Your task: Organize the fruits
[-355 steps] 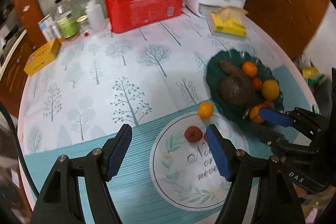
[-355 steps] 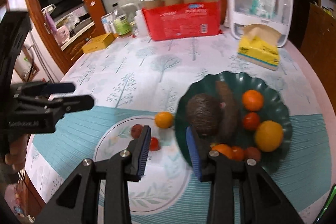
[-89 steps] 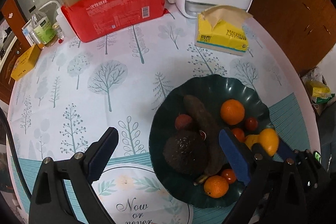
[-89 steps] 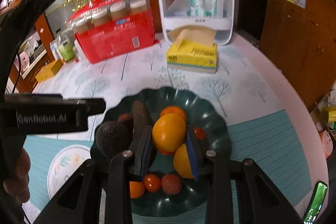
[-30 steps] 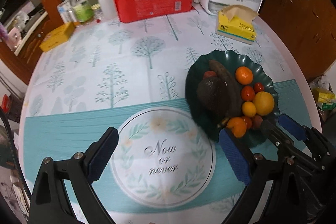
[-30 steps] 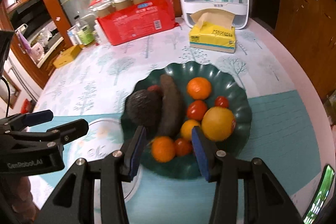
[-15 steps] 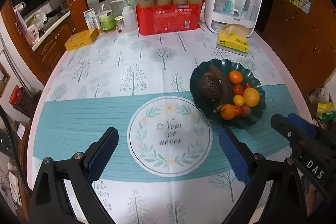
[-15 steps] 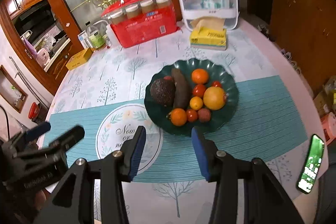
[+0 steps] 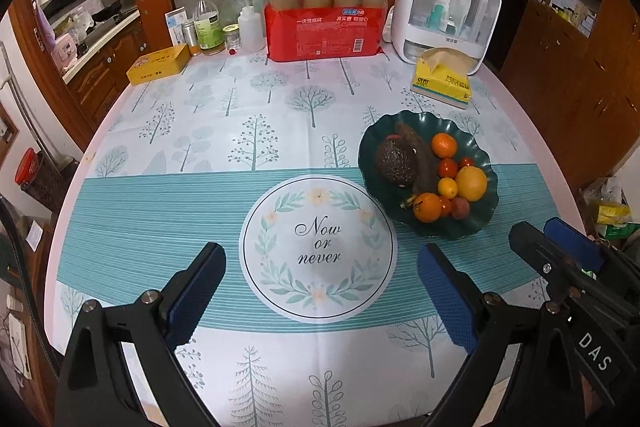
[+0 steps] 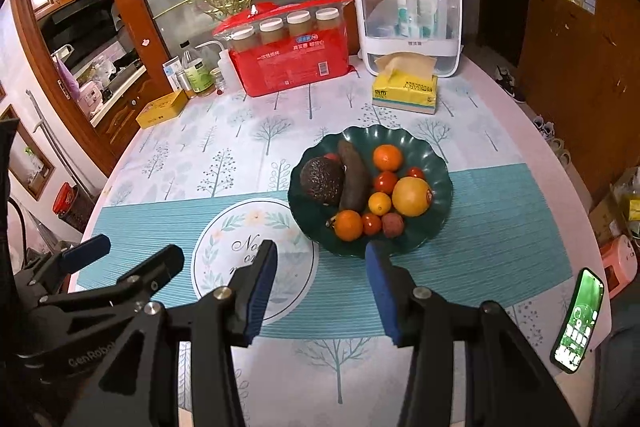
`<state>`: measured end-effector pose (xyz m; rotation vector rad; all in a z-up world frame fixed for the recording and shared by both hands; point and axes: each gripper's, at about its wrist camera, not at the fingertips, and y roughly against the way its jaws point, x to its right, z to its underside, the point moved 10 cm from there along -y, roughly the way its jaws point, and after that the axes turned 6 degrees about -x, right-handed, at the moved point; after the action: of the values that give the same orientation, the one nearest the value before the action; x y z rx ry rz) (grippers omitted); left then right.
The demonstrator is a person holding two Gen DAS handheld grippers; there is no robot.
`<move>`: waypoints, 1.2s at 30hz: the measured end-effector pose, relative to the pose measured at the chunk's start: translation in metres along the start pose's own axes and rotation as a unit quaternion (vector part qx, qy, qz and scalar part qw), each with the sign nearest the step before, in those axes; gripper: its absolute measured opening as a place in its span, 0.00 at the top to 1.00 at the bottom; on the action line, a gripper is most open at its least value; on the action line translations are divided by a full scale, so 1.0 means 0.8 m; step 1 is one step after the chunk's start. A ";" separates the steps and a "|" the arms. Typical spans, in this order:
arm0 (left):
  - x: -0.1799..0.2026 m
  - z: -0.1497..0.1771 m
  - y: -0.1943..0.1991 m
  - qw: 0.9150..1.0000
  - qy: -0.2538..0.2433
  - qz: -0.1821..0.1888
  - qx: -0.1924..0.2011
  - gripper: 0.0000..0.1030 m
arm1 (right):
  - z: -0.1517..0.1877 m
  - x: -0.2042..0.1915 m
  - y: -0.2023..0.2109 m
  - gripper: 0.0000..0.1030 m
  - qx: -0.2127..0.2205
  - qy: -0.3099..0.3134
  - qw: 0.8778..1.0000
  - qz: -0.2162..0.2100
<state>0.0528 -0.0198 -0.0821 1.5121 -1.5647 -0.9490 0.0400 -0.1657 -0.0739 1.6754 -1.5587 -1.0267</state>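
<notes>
Green plate on tablecloth, holding avocado, oranges, tomatoes, large citrus, left gripper jaws spread wide, empty, right gripper jaws spread, empty, both near table edge, phone at right.

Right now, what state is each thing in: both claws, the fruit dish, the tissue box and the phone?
Left claw: open, empty.
Right claw: open, empty.
Dark green scalloped plastic dish: upright, loaded with fruit.
Yellow tissue box: open, tissue sticking out.
Smartphone at the table edge: screen lit.
Red pack of paper cups: sealed, standing.
</notes>
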 end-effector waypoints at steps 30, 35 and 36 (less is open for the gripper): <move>-0.006 -0.002 -0.002 1.000 0.001 -0.003 0.000 0.07 | -0.003 -0.002 -0.008 0.55 -0.010 0.003 1.000 0.005; -0.005 -0.001 -0.003 1.000 0.002 -0.004 -0.002 0.07 | -0.002 -0.002 -0.009 0.55 -0.011 0.002 1.000 0.005; -0.005 0.001 -0.004 1.000 0.002 -0.004 -0.002 0.07 | -0.002 -0.002 -0.010 0.55 -0.012 0.002 1.000 0.005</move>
<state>0.0536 -0.0161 -0.0853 1.5188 -1.5534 -0.9520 0.0453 -0.1635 -0.0801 1.6511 -1.5460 -1.0329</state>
